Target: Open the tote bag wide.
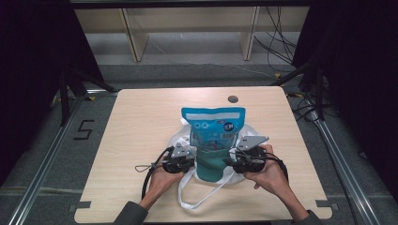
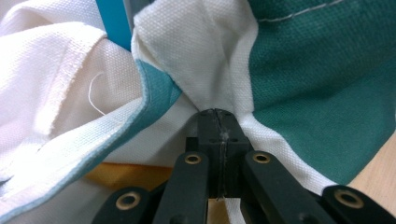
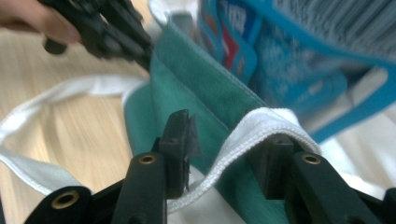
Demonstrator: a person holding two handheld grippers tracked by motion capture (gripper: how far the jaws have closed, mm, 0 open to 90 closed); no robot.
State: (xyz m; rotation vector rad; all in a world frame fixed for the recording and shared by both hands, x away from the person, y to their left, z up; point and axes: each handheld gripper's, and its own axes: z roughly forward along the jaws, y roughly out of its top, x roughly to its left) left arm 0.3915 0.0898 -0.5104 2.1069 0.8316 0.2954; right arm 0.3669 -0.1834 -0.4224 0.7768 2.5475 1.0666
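Near the tabletop's (image 1: 141, 122) middle, the blue pouch (image 1: 213, 124) stands half inside the green-and-white bag (image 1: 209, 164), left tongs (image 1: 187, 161) pinched shut on its fabric, right tongs (image 1: 233, 161) parted, white strap (image 3: 261, 122) draped loosely between.

Bare worktop (image 1: 141, 117) lies open left, right and behind the bag (image 1: 210, 164) (upright blue pouch (image 1: 213, 126) blocks the middle)

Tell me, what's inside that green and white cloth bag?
A blue snack pouch stands in the cloth bag, its top half sticking out. The pouch's lower part and the bag's bottom are hidden by fabric.
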